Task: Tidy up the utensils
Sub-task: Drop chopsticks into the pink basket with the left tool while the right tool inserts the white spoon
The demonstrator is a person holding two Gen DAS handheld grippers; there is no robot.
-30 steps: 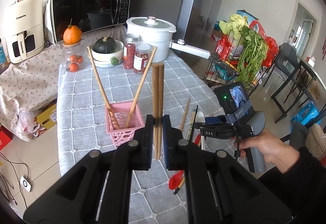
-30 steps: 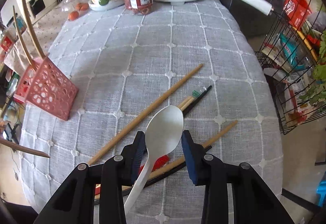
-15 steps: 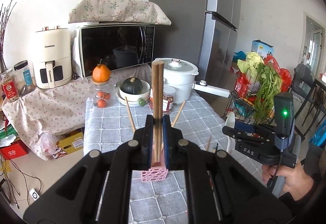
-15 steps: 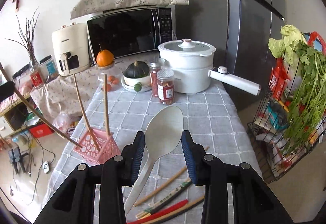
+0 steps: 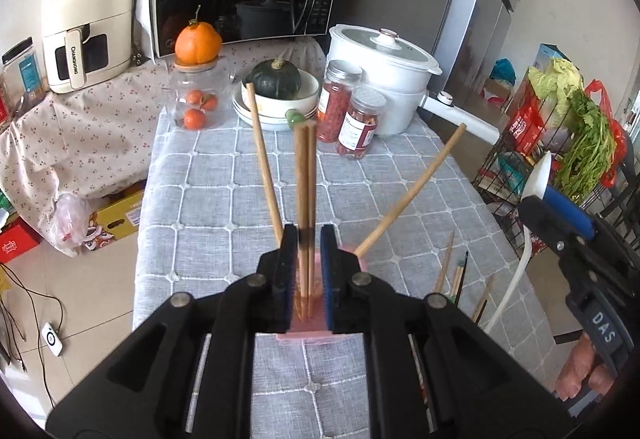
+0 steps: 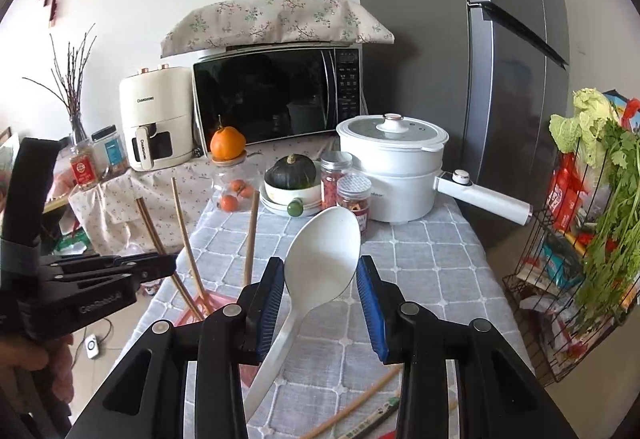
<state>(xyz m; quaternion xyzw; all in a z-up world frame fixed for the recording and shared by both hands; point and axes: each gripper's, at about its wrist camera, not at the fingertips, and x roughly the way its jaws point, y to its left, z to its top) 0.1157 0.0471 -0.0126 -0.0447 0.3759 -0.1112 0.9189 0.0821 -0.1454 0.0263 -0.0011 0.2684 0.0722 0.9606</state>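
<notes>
A pair of chopsticks (image 5: 306, 199) is clamped upright in the closed left gripper (image 5: 306, 279), which has been lowered over the pink holder (image 5: 306, 325) within the last second; release seems imminent. The white spoon (image 6: 320, 267) is held by its handle, apparently, in the right gripper (image 6: 320, 303), raised off the table (image 6: 420, 271) for stowing next

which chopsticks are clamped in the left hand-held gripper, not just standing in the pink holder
The upright pair in the middle, pinched by the left hand-held gripper. The two single chopsticks lean outward, free, in the pink holder.
</notes>
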